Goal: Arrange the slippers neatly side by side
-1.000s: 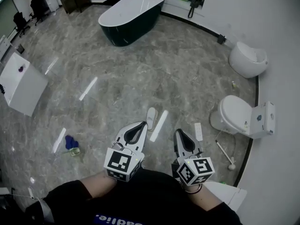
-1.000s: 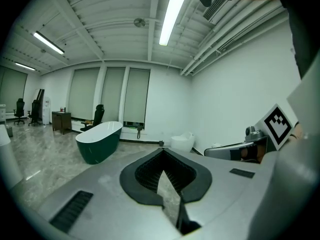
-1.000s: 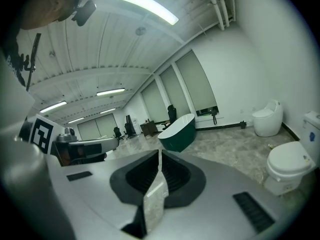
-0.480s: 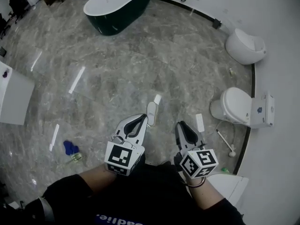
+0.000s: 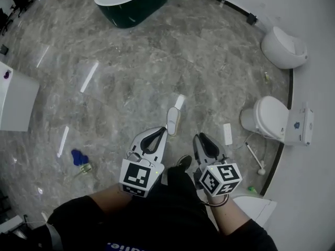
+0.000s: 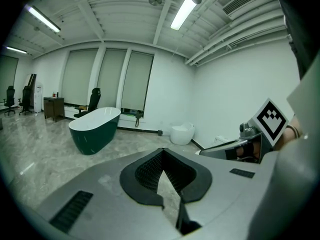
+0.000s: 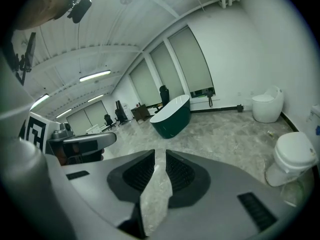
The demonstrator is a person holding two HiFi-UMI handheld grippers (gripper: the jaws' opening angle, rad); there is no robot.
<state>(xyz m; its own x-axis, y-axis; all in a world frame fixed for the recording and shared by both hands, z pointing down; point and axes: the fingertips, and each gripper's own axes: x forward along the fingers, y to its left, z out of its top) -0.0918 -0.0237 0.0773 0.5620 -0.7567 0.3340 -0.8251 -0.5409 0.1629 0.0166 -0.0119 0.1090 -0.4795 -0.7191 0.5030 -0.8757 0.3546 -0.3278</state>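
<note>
Looking down from the head view, both grippers are held low over the grey marble floor [image 5: 131, 82], side by side and apart. The left gripper [image 5: 162, 132] has its jaws drawn together at the tips, with nothing between them; its own view [image 6: 161, 150] confirms this, showing only floor through the gap behind the tips. The right gripper [image 5: 197, 137] has its jaws a narrow slit apart and is likewise empty, per its own view [image 7: 160, 153].

One white slipper [image 5: 172, 120] lies on the floor just beyond the left gripper's tips, lengthwise away from the person. The second slipper [image 5: 227, 134] lies well apart from the first, to the right, near the base of the toilet [image 5: 272, 120]. Neither slipper is touched by a gripper.

Also noted: a dark green bathtub [image 5: 133, 1] at the far end, a toilet brush [image 5: 255, 158] beside the toilet, and a small blue item [image 5: 78, 157] on the floor at left.
</note>
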